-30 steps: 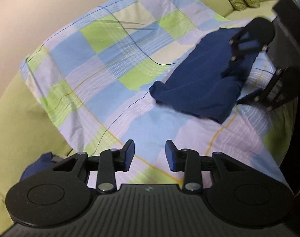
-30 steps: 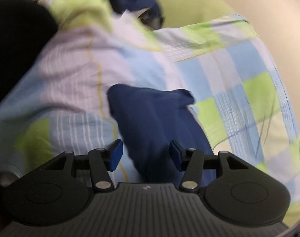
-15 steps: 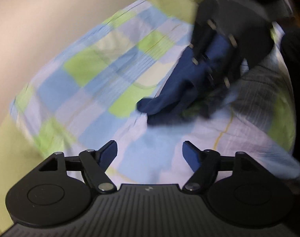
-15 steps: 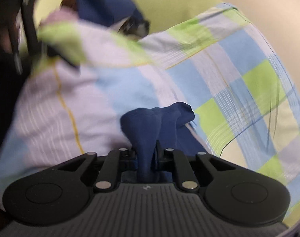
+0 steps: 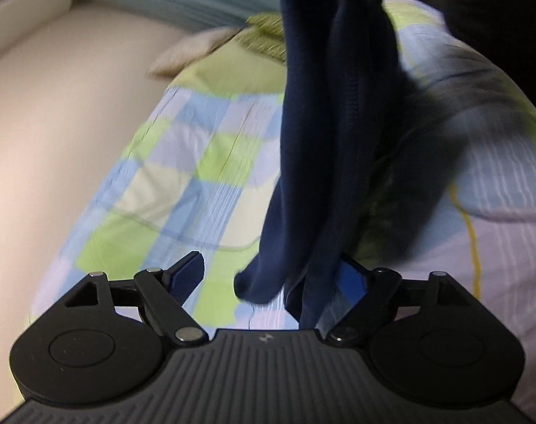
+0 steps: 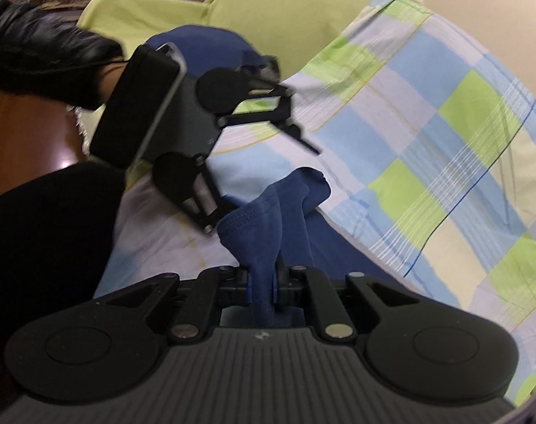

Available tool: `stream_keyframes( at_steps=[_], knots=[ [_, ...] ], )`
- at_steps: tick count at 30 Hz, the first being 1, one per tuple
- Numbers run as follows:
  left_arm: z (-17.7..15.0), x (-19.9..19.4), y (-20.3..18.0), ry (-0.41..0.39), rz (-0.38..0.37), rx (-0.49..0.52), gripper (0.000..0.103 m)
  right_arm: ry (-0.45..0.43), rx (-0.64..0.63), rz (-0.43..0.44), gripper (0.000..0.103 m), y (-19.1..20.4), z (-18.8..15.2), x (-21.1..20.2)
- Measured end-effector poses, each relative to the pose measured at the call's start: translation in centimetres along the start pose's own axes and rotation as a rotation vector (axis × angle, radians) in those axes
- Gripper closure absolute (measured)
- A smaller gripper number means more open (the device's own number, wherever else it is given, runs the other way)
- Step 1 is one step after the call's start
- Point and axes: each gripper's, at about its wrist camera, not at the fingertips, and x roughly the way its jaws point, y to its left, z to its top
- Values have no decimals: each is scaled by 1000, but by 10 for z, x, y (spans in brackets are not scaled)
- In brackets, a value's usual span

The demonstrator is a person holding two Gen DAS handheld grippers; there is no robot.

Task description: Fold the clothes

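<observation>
The navy garment hangs in long, bunched vertical folds above the checked bedsheet. Its top is pinched tight in my right tongs, with a stitched hem bulging out beyond them. The lower end dangles between the opening jaws of my left tongs, beside the right pad; contact cannot be judged. Some cloth trails on the sheet.

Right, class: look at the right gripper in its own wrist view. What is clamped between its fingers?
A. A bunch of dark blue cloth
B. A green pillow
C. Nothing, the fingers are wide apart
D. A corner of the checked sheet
A: the right gripper has its fingers closed tight on a bunched fold of the dark blue cloth, which rises between them above the checked sheet.
</observation>
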Motion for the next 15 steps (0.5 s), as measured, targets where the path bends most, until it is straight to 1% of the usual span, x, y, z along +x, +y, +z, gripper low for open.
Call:
stream_keyframes(
  at_steps=[2,3,4,5,6,7,10,12,14,15],
  knots=[
    [-2,2,-5,-27,-34,66,21,11,-17,8,95,4,-1,3],
    [-3,4,-3,-35,-65,76,25,16,-28,12,95,6,-1,6],
    [-4,6,-1,-41,-96,79,38,20,-41,13,95,8,0,8],
    [-3,12,5,-25,-165,62,48,23,-50,14,95,9,0,10],
    [-3,18,10,7,-213,46,82,24,-52,14,95,10,1,12],
    [-3,20,12,21,-230,42,89,23,-50,13,95,10,1,13],
    [-2,20,21,65,-287,37,94,7,-16,13,95,8,2,10],
    [0,12,26,92,-296,33,97,-10,6,19,95,9,2,7],
    [0,-8,35,140,-313,47,98,-46,41,45,95,12,3,3],
    [0,-16,38,158,-320,58,100,-68,64,65,95,15,3,1]
  ],
)
